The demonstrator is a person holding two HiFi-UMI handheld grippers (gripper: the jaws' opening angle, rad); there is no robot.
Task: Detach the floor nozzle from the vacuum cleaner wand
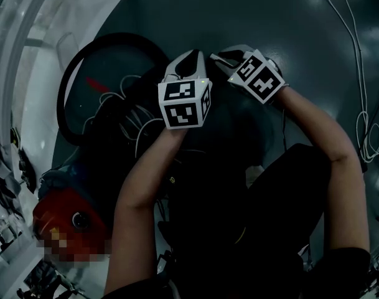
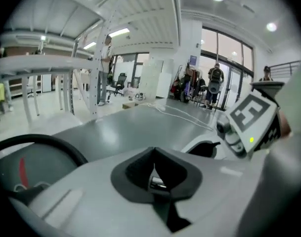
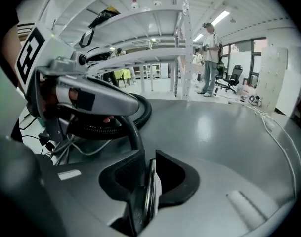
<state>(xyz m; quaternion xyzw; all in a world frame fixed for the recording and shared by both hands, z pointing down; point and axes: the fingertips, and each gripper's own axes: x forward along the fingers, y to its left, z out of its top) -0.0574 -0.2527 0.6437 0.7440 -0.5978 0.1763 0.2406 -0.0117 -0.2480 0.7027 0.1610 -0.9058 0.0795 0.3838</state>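
Both grippers hang close together over the dark floor. My left gripper (image 1: 190, 56) is shut, its pads (image 2: 154, 174) meeting with nothing between them. My right gripper (image 1: 226, 56) stands just to its right; in the right gripper view its jaws (image 3: 150, 181) are shut on a thin shiny strip, and a black curved tube (image 3: 132, 132) runs down to the same spot. The black ribbed hose (image 1: 68, 86) loops on the floor at the left, next to the red vacuum body (image 1: 65, 220). I cannot pick out the floor nozzle or the wand in the dark area under the arms.
White cables (image 1: 363, 117) trail along the floor at the right, and loose cords (image 1: 130, 120) lie inside the hose loop. White shelving (image 3: 155, 38) and a standing person (image 3: 209, 58) are farther off. Glass doors and more people (image 2: 214, 83) show across the room.
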